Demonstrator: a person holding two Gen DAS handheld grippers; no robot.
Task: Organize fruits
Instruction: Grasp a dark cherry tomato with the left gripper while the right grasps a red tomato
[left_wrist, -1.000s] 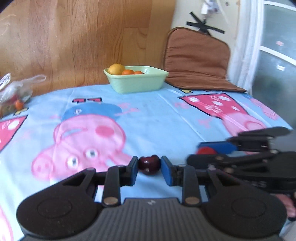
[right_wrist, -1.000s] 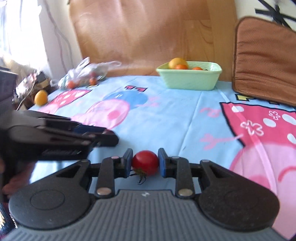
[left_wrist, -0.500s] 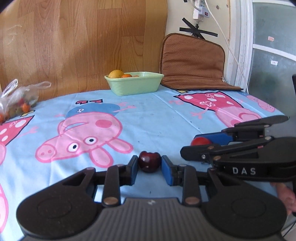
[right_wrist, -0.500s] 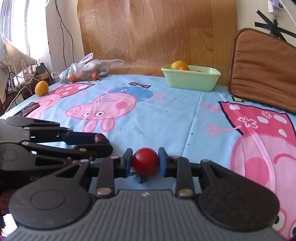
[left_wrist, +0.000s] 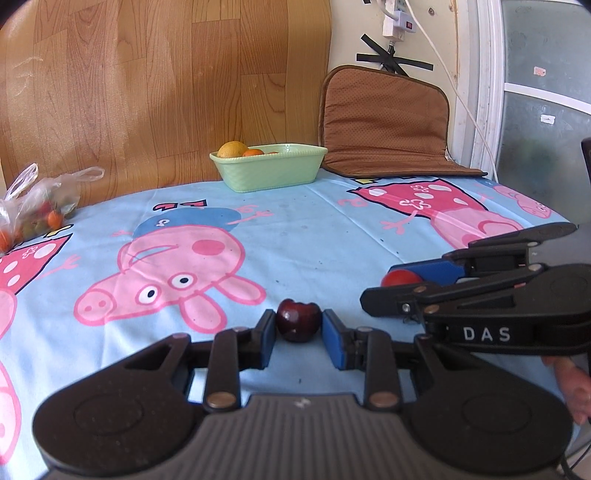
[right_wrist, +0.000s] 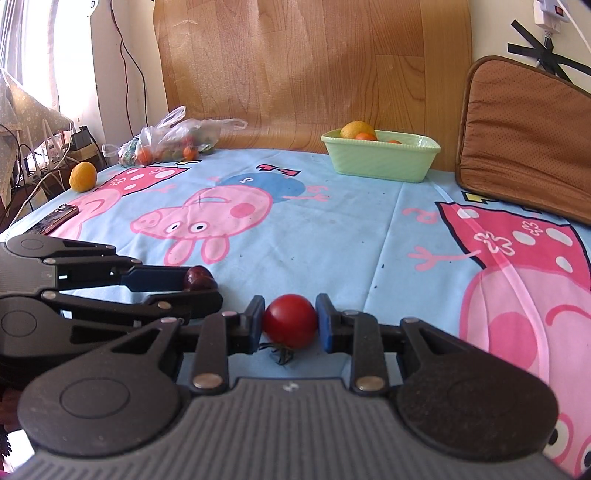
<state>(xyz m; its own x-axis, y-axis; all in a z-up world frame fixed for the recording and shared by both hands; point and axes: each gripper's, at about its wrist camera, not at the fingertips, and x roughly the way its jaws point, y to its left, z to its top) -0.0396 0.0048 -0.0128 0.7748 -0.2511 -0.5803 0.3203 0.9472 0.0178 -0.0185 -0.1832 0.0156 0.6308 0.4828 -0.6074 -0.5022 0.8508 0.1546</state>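
My left gripper is shut on a dark red cherry, held just above the cartoon tablecloth near its front edge. Beside it on the right, my right gripper is shut on a red cherry tomato with its green stalk hanging below. Each gripper shows in the other's view: the right one with the tomato, the left one with the cherry. A pale green dish with an orange and smaller orange fruits stands at the far side of the table.
A plastic bag of small fruits lies at the far left by the wooden wall. A loose orange and a phone sit near the left edge. A brown cushion leans at the back right. A hand shows at right.
Both views have tilted and pulled back a little since the earliest frames, showing more of the table. Each gripper still grips its fruit. Little differs over the last half second.
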